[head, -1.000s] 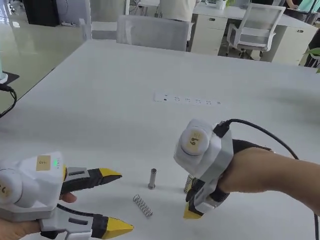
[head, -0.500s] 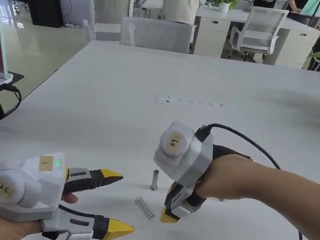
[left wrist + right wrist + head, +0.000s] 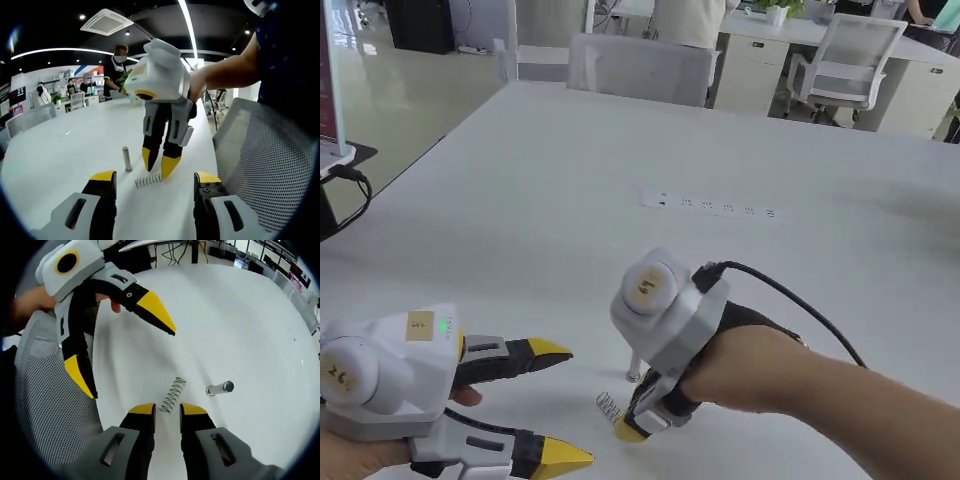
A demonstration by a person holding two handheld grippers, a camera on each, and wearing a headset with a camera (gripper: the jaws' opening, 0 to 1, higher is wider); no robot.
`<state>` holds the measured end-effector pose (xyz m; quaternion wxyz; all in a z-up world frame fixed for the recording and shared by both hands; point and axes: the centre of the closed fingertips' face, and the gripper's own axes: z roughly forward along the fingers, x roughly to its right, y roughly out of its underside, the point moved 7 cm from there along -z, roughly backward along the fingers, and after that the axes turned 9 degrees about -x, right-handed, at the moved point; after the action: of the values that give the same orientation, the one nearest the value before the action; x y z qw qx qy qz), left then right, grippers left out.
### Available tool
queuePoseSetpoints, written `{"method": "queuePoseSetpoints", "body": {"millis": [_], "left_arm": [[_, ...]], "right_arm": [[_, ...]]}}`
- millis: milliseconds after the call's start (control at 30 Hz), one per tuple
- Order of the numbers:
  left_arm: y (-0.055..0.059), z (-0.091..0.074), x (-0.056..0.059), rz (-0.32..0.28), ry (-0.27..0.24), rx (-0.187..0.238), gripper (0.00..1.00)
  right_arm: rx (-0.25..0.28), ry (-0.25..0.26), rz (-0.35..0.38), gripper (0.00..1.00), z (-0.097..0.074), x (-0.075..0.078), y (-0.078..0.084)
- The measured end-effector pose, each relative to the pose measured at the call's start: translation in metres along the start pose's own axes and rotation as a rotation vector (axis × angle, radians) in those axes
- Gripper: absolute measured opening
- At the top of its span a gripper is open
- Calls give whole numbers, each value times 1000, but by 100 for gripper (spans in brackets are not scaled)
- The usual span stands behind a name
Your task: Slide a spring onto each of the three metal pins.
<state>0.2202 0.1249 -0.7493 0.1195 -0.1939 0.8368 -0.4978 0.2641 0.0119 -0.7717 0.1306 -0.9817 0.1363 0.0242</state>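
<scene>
A loose coil spring [image 3: 608, 404] lies flat on the white table [image 3: 570, 220], just in front of a short upright metal pin [image 3: 633, 372]. My right gripper [image 3: 628, 430] points down at the spring's near end. In the right gripper view its jaws [image 3: 168, 410] stand a little apart, with the spring [image 3: 172, 394] just ahead of the gap and the pin [image 3: 220, 388] to the right. My left gripper [image 3: 560, 405] hovers wide open at the left. The left gripper view shows the spring [image 3: 148, 180], the pin [image 3: 127, 158] and the right gripper [image 3: 158, 167] above the spring.
A flush row of sockets [image 3: 715, 206] sits mid-table. Grey chairs [image 3: 640, 68] stand at the far edge, with desks behind them. A mesh chair [image 3: 270, 165] is close by the table's near edge. The right gripper's black cable [image 3: 790, 300] trails over the forearm.
My right gripper has moved left, from right of the pin to just over the loose spring. The left gripper has stayed put and open. The head camera shifted slightly.
</scene>
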Motion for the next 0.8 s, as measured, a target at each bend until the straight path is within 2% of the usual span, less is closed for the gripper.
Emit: {"method": "queuePoseSetpoints", "body": {"millis": [300,400,633,800], "left_arm": [[1,0,-1,-2,2,1,58],[2,0,-1,-2,2,1,57],[4,-1,-3,-4,0,0,57],[5,-2,-4,-4,-1,0,57]], "right_arm": [[-7,-7,54,16,9,0,1],[-9,5,54,15,12,-1,0],[-25,35,12,12,13,-1,2],[-59,48,-40,9,12,-1,6]]}}
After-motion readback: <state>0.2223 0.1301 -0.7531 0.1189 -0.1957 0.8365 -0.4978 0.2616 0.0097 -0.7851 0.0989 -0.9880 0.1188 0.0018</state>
